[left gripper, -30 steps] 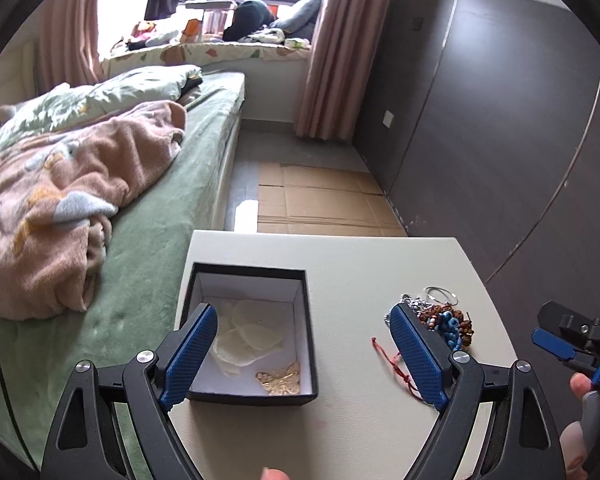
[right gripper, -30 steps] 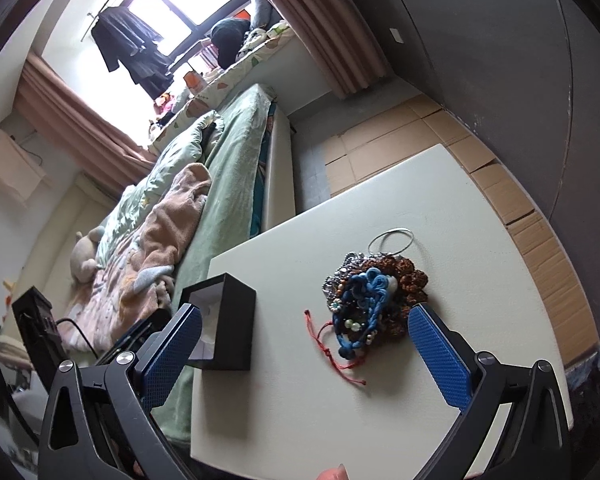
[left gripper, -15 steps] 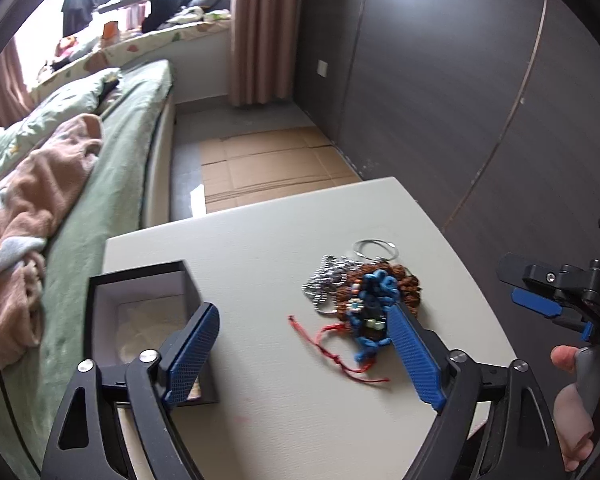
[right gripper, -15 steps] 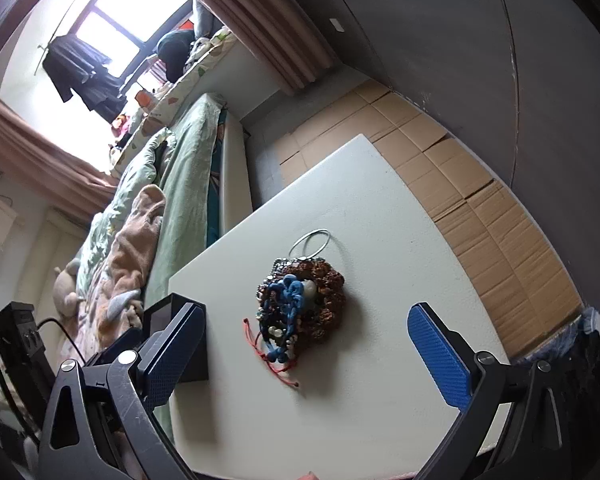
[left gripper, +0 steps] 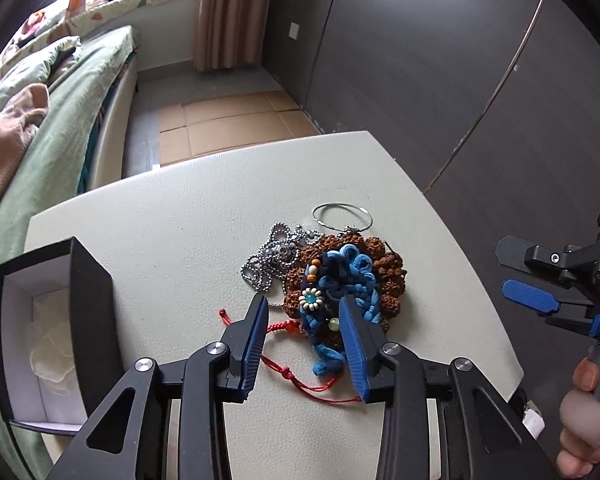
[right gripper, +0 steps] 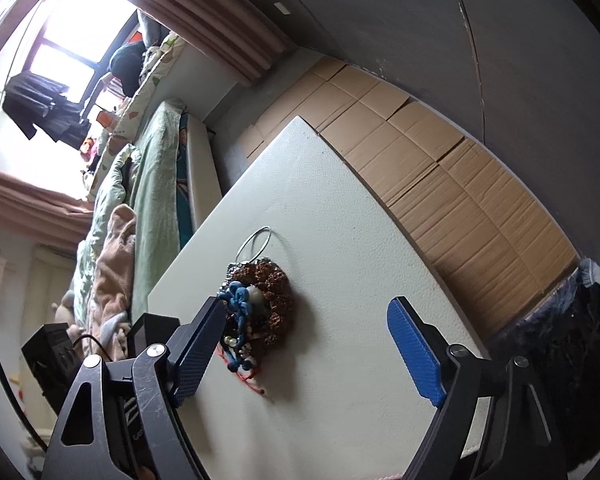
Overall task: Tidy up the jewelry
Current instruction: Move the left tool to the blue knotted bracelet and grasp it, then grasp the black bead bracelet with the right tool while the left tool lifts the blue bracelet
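Note:
A heap of jewelry lies on the pale table [left gripper: 172, 216]: a blue knotted cord bracelet [left gripper: 340, 280] with beads on top of brown seed beads [left gripper: 388, 276], a silver ball chain [left gripper: 268, 264], a thin wire hoop [left gripper: 342, 216] and a red string [left gripper: 300, 376]. My left gripper [left gripper: 303, 308] is open, its fingers straddling the near end of the blue bracelet. An open black box [left gripper: 88, 300] with white lining stands at the left. My right gripper [right gripper: 304, 312] is open and empty, beside the heap [right gripper: 268, 300]; it shows at the right in the left wrist view [left gripper: 532, 276].
A bed [left gripper: 60, 92] with green and pink covers runs along the table's left side. Flattened cardboard [left gripper: 228, 120] covers the floor beyond the table. Dark wardrobe doors [left gripper: 440, 60] stand at the right. The table's right edge [left gripper: 496, 308] is near the right gripper.
My left gripper has swung right from the box to the heap, moved close and narrowed its jaws around the blue bracelet. The right gripper has shifted right, staying open.

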Tool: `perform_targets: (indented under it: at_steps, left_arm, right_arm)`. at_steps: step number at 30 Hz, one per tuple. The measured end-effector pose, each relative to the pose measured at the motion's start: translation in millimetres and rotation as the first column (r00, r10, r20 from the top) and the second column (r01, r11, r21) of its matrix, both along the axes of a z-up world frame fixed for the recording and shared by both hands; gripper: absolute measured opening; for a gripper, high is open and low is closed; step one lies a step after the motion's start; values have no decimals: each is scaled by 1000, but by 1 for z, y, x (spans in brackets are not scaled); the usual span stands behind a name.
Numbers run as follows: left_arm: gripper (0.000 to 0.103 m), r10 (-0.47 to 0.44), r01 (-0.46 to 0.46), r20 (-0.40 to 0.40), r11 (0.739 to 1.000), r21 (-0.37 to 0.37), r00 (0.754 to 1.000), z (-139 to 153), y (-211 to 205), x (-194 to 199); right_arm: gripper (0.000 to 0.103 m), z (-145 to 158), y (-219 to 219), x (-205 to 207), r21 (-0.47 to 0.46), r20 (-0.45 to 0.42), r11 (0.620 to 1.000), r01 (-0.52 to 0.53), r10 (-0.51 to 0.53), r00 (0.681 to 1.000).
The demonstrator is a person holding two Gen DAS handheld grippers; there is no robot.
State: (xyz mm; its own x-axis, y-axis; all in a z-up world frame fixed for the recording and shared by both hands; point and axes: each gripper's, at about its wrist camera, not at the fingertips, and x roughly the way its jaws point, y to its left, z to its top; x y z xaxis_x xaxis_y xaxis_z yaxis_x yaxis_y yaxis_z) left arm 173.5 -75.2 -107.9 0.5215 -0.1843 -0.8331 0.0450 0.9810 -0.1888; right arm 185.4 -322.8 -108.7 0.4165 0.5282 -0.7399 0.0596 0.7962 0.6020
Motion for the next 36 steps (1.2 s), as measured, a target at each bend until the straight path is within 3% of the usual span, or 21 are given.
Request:
perform_targets:
  at_steps: [4, 5, 9, 16, 22, 24, 27, 36]
  left_arm:
    - [36, 0, -2, -24, 998, -62, 1000, -8, 5, 7]
    - [28, 0, -2, -30, 998, -65, 1000, -10, 6, 7]
    - [12, -18, 15, -30, 996, -90, 999, -12, 5, 7]
    - [10, -7, 9, 15, 990, -139, 1000, 2, 14, -2]
    - [10, 32, -20, 58, 980, -196, 998, 20, 31, -11]
    - [10, 39, -20, 79, 975, -222, 996, 27, 36, -15]
    - [10, 58, -30, 105, 968, -251, 993, 37, 43, -19]
    - [10, 110, -64, 147, 957, -283, 983, 54, 68, -26]
  right_arm:
    - [85, 0, 10, 4, -29, -3, 1000, -4, 3, 1000]
    - [85, 0, 12, 5, -27, -3, 1000, -11, 10, 1000]
    - [85, 1, 25, 7, -11, 4, 999, -46, 46, 999]
    - [84, -6, 38, 4, -22, -19, 997, -73, 73, 997]
    - [58, -19, 46, 3, 37, -55, 995, -94, 96, 994]
    - [43, -24, 53, 3, 61, -71, 992, -111, 115, 991]
    - [36, -27, 63, 2, 79, -75, 989, -125, 131, 988]
    - [33, -36, 85, 11, 52, -96, 990, -133, 137, 986]
